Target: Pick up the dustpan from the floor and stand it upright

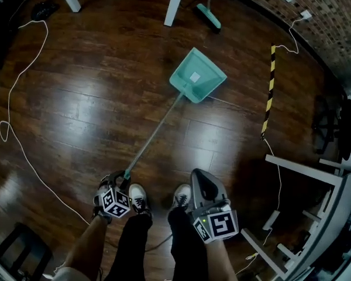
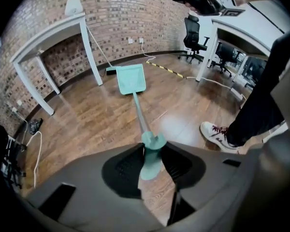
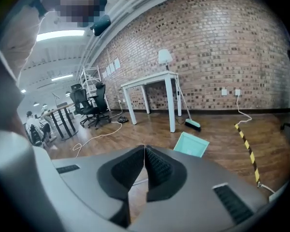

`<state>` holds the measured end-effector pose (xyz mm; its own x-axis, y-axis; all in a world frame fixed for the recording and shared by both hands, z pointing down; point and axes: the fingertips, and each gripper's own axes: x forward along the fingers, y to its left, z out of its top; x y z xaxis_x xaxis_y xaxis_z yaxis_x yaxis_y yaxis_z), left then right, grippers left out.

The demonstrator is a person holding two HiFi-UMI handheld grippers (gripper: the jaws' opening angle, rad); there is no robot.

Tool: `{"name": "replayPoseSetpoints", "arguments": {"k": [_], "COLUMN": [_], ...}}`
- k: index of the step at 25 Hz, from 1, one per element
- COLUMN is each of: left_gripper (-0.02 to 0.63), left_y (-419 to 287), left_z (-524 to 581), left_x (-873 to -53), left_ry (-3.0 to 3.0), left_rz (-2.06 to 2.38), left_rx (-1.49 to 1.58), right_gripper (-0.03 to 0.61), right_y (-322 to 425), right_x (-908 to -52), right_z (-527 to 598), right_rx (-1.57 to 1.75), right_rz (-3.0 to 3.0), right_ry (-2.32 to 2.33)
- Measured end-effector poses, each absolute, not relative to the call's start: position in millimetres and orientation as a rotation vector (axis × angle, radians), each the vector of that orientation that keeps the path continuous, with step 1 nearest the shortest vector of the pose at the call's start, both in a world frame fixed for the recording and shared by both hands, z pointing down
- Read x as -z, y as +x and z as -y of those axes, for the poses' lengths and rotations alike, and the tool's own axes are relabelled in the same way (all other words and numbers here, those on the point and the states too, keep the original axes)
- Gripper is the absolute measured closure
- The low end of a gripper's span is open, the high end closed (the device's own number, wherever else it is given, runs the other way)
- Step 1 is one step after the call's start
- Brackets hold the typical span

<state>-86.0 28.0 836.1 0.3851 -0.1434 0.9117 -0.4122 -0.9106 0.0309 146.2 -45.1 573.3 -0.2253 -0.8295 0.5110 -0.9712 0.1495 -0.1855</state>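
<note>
The teal dustpan has its pan on the wooden floor ahead of me. Its long thin handle slants back from the pan to my left gripper. In the left gripper view the flat teal end of the handle sits between the dark pads, and the left gripper is shut on it, with the pan far down the shaft. My right gripper hangs over my right shoe, shut and empty. In the right gripper view its pads meet at the right gripper, and the pan lies beyond.
A teal broom leans by a white table leg. A white cable loops over the floor at left. A yellow-black strip runs at right beside a white desk frame. Office chairs stand farther off.
</note>
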Motion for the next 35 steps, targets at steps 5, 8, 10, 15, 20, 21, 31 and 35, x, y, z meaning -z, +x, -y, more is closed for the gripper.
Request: {"name": "replayPoseSetpoints", "arguments": {"k": [5,8,10,15,20,21,31,35], "left_gripper": [0.477,0.482,0.482,0.485,0.486,0.486,0.482,0.479], "left_y": [-23.4,16.1,46.5,125.7,198.3,211.6,297.8,309.5], "left_z": [18.4,49.7,68.0,128.2,201.4,213.3,309.4,325.6], "left_x": [-748.3,-694.8,-657.8,-581.9,-525.8,-518.0,-492.9,-479.8], "left_ry": [2.439,2.476,2.502,2.565,2.571,2.574,2.610,2.640], "left_rz": [0.524,0.553,0.558,0.577,0.679,0.687,0.790,0.845], "left_rx": [-1.442,-1.365,-1.315,-1.231,-1.142,-1.125,-1.002,-0.908], "right_gripper": [0.584,0.584,0.584,0.584,0.584,0.584,0.584,0.584], "right_y": [184.4,203.1,220.7,280.2,339.9,351.2,423.9,437.6], "right_x": [-496.8,-461.1,-434.8,-387.8,-361.0,-358.7,-355.2,-358.9], "right_z": [58.0,65.2,71.5,84.2,96.8,99.8,131.6,133.1], "right_rx": [-0.656,-0.636,-0.624,-0.592,-0.544,-0.542,-0.548,-0.565], "right_rz": [2.107,2.104,2.105,2.095,2.082,2.073,2.021,2.003], "right_ry": [1.923,1.985,2.004,2.064,2.112,2.128,2.230,2.237]}}
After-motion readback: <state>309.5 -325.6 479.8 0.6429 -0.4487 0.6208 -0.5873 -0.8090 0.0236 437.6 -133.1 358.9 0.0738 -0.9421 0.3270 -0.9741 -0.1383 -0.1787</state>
